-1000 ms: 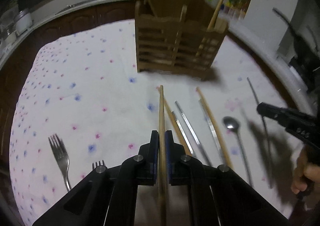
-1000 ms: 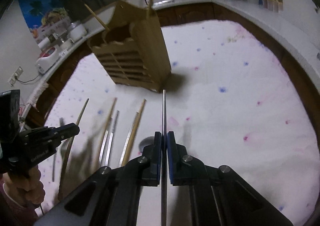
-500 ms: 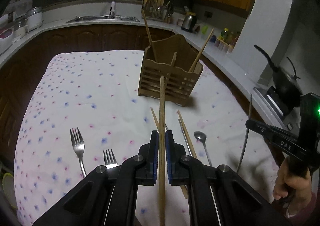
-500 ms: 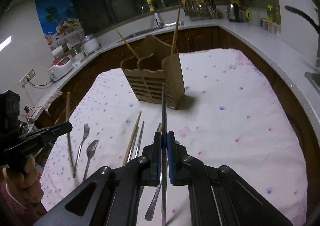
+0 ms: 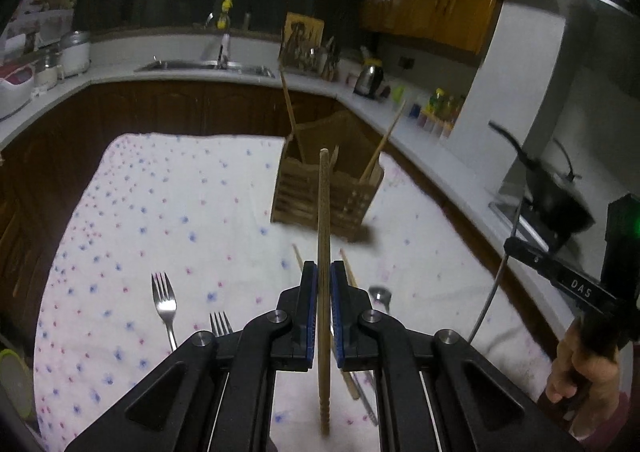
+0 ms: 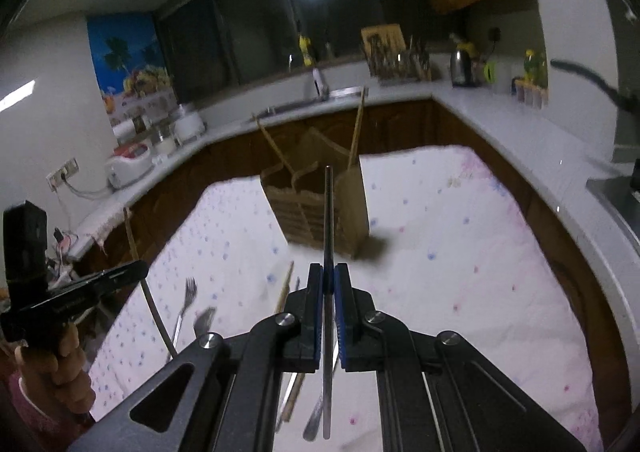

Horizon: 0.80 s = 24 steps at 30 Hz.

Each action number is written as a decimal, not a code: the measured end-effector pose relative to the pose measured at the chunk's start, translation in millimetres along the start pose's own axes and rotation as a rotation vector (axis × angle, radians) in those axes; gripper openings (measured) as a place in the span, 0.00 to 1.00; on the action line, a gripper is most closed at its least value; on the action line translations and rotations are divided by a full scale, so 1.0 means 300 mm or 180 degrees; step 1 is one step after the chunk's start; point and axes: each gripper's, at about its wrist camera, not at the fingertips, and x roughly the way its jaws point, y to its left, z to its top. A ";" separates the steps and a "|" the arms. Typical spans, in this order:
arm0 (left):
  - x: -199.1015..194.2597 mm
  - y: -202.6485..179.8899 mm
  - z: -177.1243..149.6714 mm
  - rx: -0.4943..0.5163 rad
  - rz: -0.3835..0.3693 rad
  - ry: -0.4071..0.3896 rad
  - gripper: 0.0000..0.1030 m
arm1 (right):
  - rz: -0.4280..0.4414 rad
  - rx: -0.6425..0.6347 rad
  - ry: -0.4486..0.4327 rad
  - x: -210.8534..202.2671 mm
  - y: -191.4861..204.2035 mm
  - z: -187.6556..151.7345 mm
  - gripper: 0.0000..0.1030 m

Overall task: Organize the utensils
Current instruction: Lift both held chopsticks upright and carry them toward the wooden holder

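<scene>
Forks (image 5: 164, 302): two on cloth; chopsticks in holder (image 5: 326, 192): two.

Home kitchen: sink (image 5: 204, 66), kettle (image 6: 462, 66), wooden cabinets (image 5: 432, 8).

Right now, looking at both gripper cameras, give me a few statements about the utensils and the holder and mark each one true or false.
1. The left gripper is shut on a wooden chopstick. True.
2. The right gripper is open and holds nothing. False: it is shut on a metal chopstick.
3. Two forks lie on the flowered tablecloth. True.
4. The wooden holder lies tipped on its side. False: it stands upright on the cloth.
5. The holder has no utensils in it. False: wooden chopsticks already stick up out of it.
</scene>
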 end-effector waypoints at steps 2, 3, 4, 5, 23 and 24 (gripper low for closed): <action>-0.032 0.008 0.000 -0.0037 -0.0009 -0.0144 0.05 | 0.0010 0.0022 -0.0151 -0.023 0.005 0.009 0.05; -0.048 0.012 0.000 -0.0067 -0.0020 -0.0227 0.05 | 0.0035 0.0042 -0.0236 -0.033 0.004 0.012 0.05; -0.064 0.015 -0.002 -0.0090 -0.0038 -0.0301 0.05 | 0.0060 0.0077 -0.0365 -0.048 0.004 0.018 0.05; -0.078 0.019 0.000 -0.0114 -0.0048 -0.0381 0.04 | 0.0071 0.0097 -0.0428 -0.055 0.004 0.021 0.05; -0.073 0.037 0.054 -0.0166 -0.0048 -0.0946 0.05 | 0.0180 0.0148 -0.0856 0.002 0.035 0.136 0.05; -0.065 0.039 0.061 -0.0163 -0.0048 -0.0962 0.04 | 0.0183 0.0143 -0.0870 0.014 0.037 0.150 0.05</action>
